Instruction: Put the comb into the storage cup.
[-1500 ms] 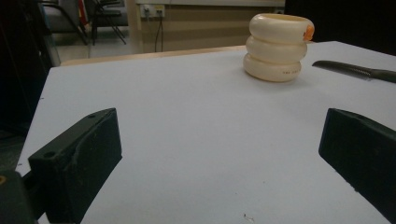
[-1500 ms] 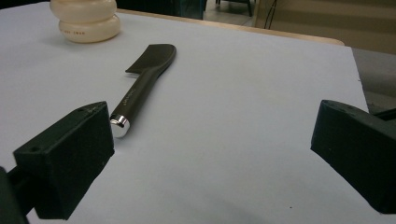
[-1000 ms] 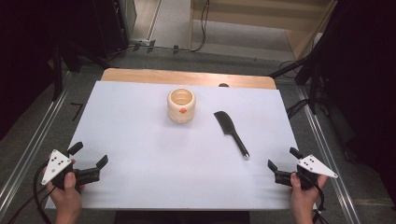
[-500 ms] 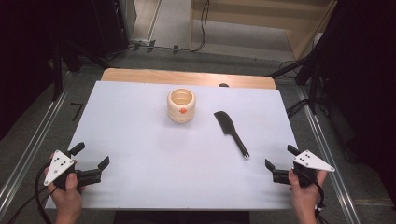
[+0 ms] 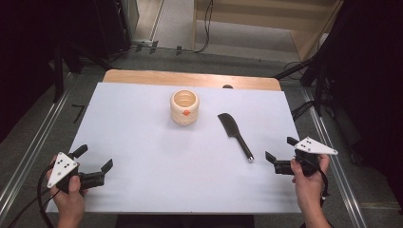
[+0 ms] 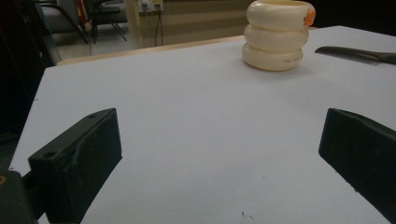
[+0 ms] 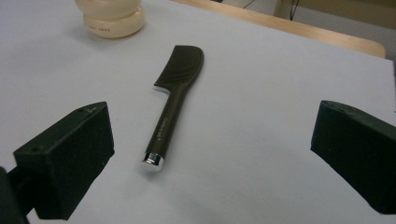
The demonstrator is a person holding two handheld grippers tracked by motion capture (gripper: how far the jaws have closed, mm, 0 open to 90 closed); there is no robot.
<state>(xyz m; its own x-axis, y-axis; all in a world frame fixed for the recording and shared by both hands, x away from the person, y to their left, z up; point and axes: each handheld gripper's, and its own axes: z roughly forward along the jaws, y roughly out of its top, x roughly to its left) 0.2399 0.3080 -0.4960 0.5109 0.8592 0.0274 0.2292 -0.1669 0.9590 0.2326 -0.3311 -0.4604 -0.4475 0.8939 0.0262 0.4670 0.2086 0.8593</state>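
Note:
A cream ribbed holder [image 5: 184, 107] with a small orange mark stands upright at the table's far middle; it also appears in the left gripper view as the holder [image 6: 279, 35] and at the top left of the right gripper view as the holder [image 7: 112, 16]. A black spatula [image 5: 235, 134] lies flat to its right, handle end toward me; its blade tip [image 6: 359, 54] shows far off. My right gripper [image 5: 280, 153] is open, and the spatula [image 7: 173, 102] lies just ahead between its jaws. My left gripper [image 5: 94, 158] is open over bare table at the near left.
A white sheet [image 5: 142, 137] covers the table, with a wooden strip [image 5: 190, 78] along its far edge. Metal rails [image 5: 28, 156] run along both sides. Cables lie on the floor beyond the table.
My right gripper has shifted left and slightly forward, closer to the spatula's handle end. My left gripper has stayed nearly still.

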